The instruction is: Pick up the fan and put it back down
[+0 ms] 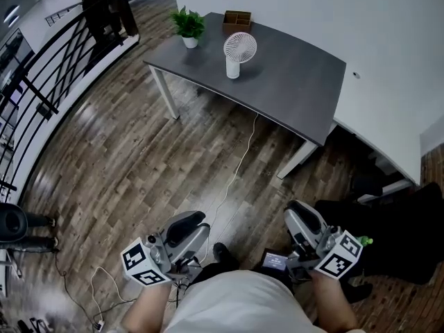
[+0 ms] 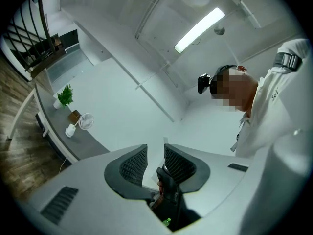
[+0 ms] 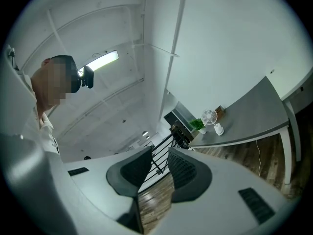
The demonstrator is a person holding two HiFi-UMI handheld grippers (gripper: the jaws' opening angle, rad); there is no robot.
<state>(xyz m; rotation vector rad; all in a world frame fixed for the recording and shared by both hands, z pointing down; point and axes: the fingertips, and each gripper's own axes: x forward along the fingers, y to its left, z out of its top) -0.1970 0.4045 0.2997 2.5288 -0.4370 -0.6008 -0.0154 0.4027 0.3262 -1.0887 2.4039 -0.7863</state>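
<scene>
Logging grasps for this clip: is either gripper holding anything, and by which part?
Nothing is held. The left gripper and right gripper both have jaws apart and empty; the fan stands untouched on the grey table, far from both.

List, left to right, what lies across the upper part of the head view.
black railing → potted plant → fan → white table. The wooden box behind the fan is left out, since it sits in line with it.

text: none readable | brands, numbers, signs: none legible | print on person's shirt (image 2: 274, 96): too small to read
</scene>
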